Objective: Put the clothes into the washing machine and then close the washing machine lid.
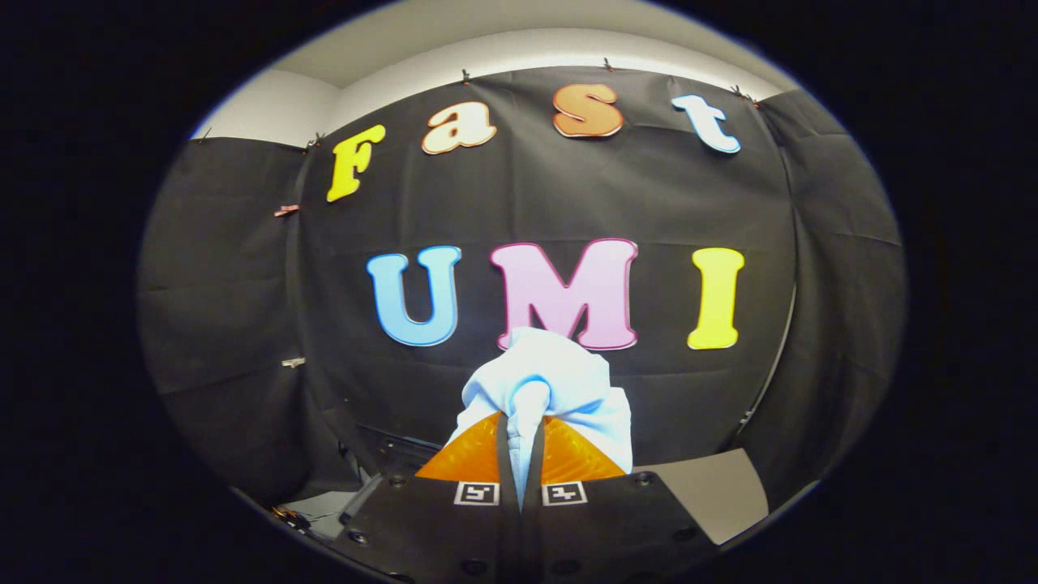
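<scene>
Gripper (521, 442) fingers are pinched nearly closed on a fold of the pale blue cloth (545, 381), which is bunched just beyond them, held aloft, presumably for carrying to the washer.

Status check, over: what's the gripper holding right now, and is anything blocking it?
Gripper shut on pale blue cloth, fabric pinched between both fingers, bunched beyond the tips. Cloth held up in front of the booth wall. Nothing seen in the way.

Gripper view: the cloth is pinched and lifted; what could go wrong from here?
1. The gripper is shut on a narrow fold of the pale cloth; most of it bunches ahead of the fingers, so it might slip free in transit.
2. Loose cloth draping beside one finger could snag on the way.
</scene>
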A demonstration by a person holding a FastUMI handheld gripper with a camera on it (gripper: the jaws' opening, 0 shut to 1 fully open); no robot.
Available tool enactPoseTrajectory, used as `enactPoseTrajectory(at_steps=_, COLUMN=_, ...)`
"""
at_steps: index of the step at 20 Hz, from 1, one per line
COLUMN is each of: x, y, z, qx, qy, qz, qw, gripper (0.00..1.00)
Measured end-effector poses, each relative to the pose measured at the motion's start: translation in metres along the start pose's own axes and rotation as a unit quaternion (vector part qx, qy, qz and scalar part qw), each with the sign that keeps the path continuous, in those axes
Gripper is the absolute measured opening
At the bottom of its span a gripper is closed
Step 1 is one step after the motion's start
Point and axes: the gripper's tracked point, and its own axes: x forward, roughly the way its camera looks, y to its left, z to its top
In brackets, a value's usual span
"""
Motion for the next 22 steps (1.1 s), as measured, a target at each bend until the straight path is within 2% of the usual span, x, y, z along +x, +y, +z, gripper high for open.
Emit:
enactPoseTrajectory(at_steps=7, x=0.024, y=0.097, z=-0.017, qx=-0.020, qy=0.009, qz=0.085, qw=0.996, gripper=0.05)
enactPoseTrajectory(at_steps=14, x=0.058, y=0.185, z=-0.078, qx=-0.018, qy=0.061, qz=0.184, qw=0.981, gripper=0.05)
enactPoseTrajectory(at_steps=18, x=0.086, y=0.208, z=-0.117, qx=-0.016, qy=0.094, qz=0.210, qw=0.973, gripper=0.05)
enactPoseTrajectory(at_steps=22, x=0.113, y=0.217, z=-0.181, qx=-0.025, qy=0.150, qz=0.224, qw=0.962, gripper=0.05)
